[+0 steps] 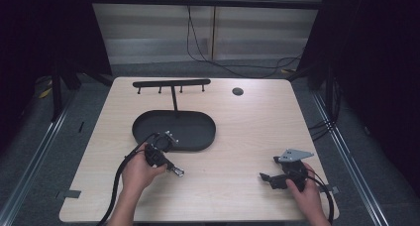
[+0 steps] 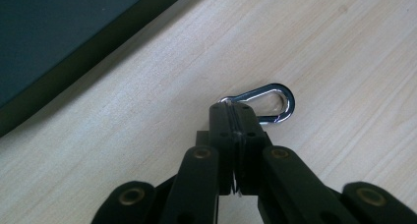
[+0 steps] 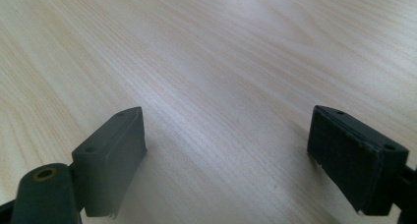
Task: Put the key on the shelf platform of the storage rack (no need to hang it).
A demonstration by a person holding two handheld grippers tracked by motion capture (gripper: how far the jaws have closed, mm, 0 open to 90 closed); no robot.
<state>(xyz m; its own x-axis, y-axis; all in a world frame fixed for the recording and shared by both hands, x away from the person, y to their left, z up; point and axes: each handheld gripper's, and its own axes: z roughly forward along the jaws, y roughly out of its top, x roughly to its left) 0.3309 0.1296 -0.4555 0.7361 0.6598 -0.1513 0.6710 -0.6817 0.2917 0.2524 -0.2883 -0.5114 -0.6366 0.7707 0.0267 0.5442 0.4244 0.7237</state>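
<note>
A silver carabiner (image 2: 290,102) lies on the light wooden table (image 1: 237,132), just in front of the black oval tray (image 1: 208,141). My left gripper (image 2: 235,117) is shut on one end of it, with the rounded end sticking out past the fingertips. From above, the left gripper (image 1: 173,168) points to the right and down, and the carabiner (image 1: 178,172) glints at its tip. My right gripper (image 1: 266,178) rests low over the table near the front right corner. Its jaws stand wide apart in the right gripper view (image 3: 226,150), with bare wood between them.
A black T-shaped rack (image 1: 171,82) with several small hooks rises from the far part of the tray. The tray's dark edge (image 2: 74,57) runs close behind the left gripper. A round cable hole (image 1: 237,91) sits at the back of the table. Cables trail on the floor behind.
</note>
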